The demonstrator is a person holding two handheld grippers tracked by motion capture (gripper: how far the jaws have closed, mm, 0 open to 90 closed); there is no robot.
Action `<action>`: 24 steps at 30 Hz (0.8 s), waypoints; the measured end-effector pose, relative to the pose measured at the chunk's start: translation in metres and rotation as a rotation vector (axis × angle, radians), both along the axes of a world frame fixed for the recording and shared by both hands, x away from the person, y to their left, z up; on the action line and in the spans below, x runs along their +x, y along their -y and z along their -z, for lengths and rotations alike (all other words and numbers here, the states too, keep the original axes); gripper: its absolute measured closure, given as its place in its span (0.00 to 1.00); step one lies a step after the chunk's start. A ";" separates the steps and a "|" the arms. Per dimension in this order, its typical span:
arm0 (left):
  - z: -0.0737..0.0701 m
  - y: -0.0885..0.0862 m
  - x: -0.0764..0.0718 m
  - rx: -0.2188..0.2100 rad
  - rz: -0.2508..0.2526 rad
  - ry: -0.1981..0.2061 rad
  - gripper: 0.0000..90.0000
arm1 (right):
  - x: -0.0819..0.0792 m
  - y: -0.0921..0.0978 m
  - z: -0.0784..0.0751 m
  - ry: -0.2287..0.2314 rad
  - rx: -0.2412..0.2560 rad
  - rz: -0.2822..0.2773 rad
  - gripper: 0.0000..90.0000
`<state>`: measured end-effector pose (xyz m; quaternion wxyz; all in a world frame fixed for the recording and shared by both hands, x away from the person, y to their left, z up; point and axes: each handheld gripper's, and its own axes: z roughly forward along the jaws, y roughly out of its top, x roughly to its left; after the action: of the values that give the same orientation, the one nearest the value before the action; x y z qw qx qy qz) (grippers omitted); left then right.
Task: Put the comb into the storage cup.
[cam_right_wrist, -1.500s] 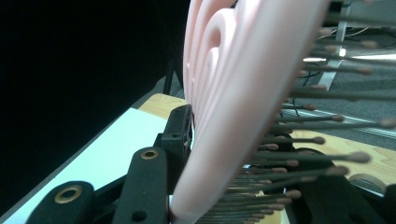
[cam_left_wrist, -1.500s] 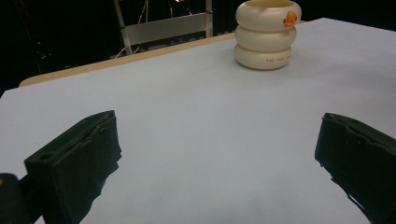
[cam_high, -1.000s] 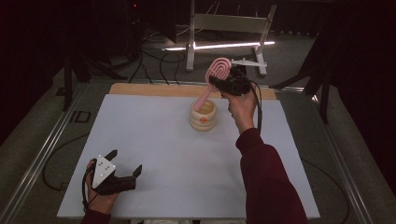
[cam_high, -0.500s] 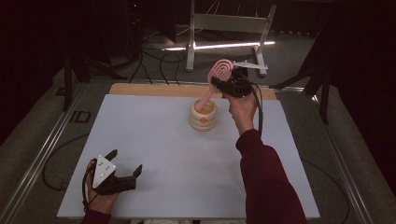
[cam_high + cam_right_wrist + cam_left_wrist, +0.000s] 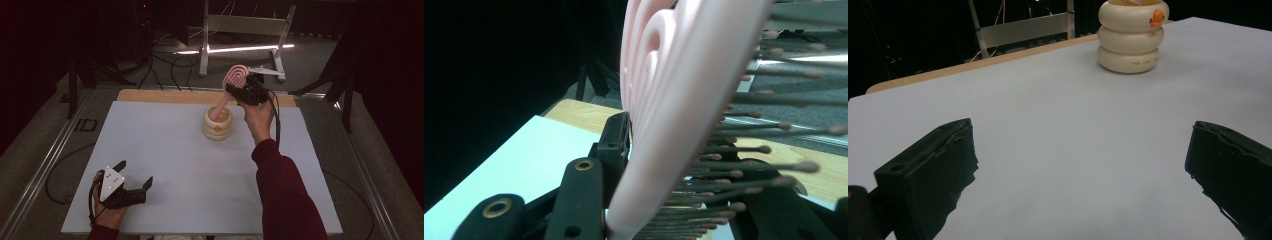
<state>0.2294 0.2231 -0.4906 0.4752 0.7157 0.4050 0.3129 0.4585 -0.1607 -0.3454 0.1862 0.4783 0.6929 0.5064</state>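
A pink hairbrush stands tilted with its handle down inside a cream ribbed holder at the table's far middle. My right gripper is shut on the brush near the base of its head, above the holder. In the right gripper view the pink brush and its dark bristles sit between the jaws. The holder with an orange mark shows far off in the left gripper view. My left gripper rests open at the table's near left corner with nothing between its fingers.
A pale blue mat covers the table, with a wooden strip along the far edge. A metal stand and cables lie on the floor behind. Metal rails run along both table sides.
The right gripper with the brush has shifted slightly, lowering the handle further into the holder. The left gripper has stayed in place.
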 end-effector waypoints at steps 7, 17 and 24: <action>0.000 0.000 0.000 0.000 -0.001 0.000 0.01 | 0.000 -0.002 0.003 -0.002 -0.009 -0.001 0.70; 0.000 0.000 0.000 -0.001 0.000 0.002 0.01 | -0.001 -0.007 0.008 0.003 -0.017 0.001 0.70; 0.000 0.000 0.000 -0.001 0.000 0.002 0.01 | -0.001 -0.008 0.012 0.003 -0.016 0.006 0.70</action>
<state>0.2291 0.2229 -0.4904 0.4758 0.7153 0.4046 0.3134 0.4575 -0.1531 -0.3571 0.1924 0.4781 0.6953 0.5009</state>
